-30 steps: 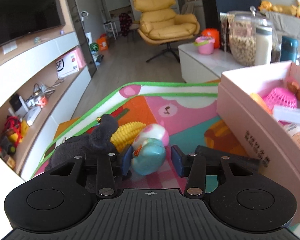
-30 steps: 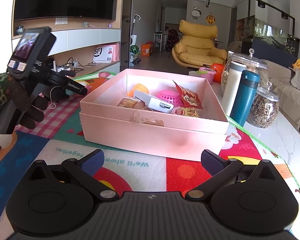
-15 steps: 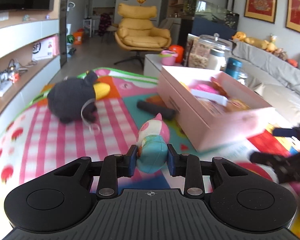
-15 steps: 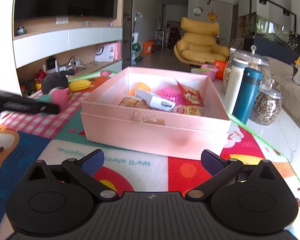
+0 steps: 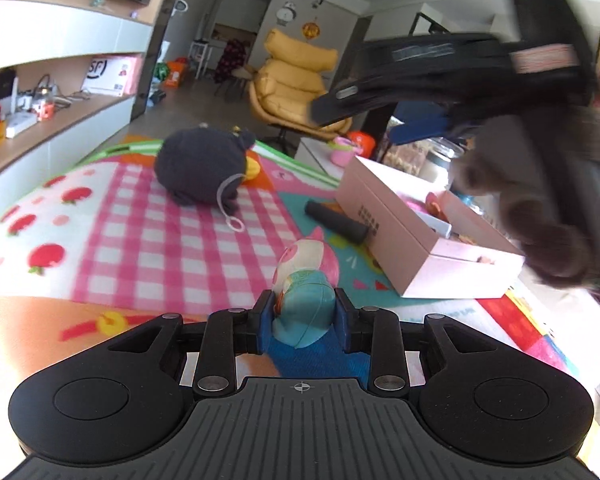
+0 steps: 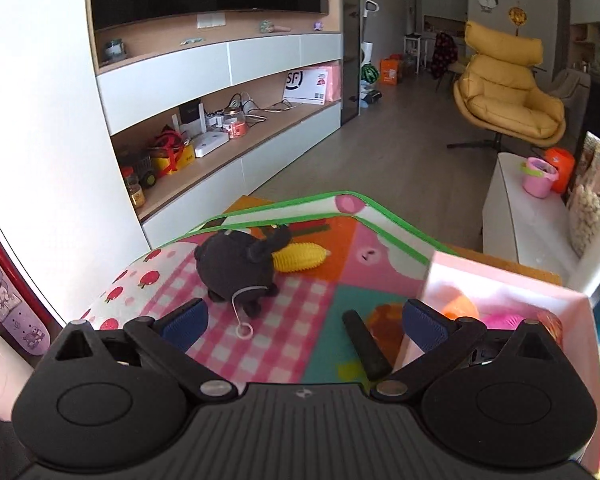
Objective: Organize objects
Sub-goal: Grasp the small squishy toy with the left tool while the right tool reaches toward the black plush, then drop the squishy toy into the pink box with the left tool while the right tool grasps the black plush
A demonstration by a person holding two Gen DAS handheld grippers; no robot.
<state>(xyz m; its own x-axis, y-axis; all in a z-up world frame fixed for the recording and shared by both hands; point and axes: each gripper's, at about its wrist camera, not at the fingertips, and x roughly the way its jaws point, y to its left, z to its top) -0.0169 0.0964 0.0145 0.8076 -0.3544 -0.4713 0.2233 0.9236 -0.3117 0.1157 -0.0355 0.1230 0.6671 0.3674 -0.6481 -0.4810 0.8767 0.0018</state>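
My left gripper [image 5: 302, 314] is shut on a pink and teal toy figure [image 5: 306, 280] and holds it above the play mat. The pink box [image 5: 412, 236] with several items inside sits to its right. My right gripper [image 6: 302, 320] is open and empty, above the mat between a black plush toy [image 6: 240, 268] and a black cylinder [image 6: 366, 346]. It also shows blurred at the upper right of the left wrist view [image 5: 420, 120]. A yellow corn toy [image 6: 300, 258] lies behind the plush. The box corner [image 6: 500, 292] is at the right.
A colourful play mat [image 5: 140, 240] covers the table. Jars [image 6: 592, 200] and a pink cup [image 6: 538, 176] stand on a white surface at the right. A shelf unit [image 6: 220, 140] and a yellow armchair [image 6: 508, 96] are beyond.
My left gripper has lifted the pink and teal toy and drawn back from the plush. My right gripper has swung left from the box front to above the plush and cylinder.
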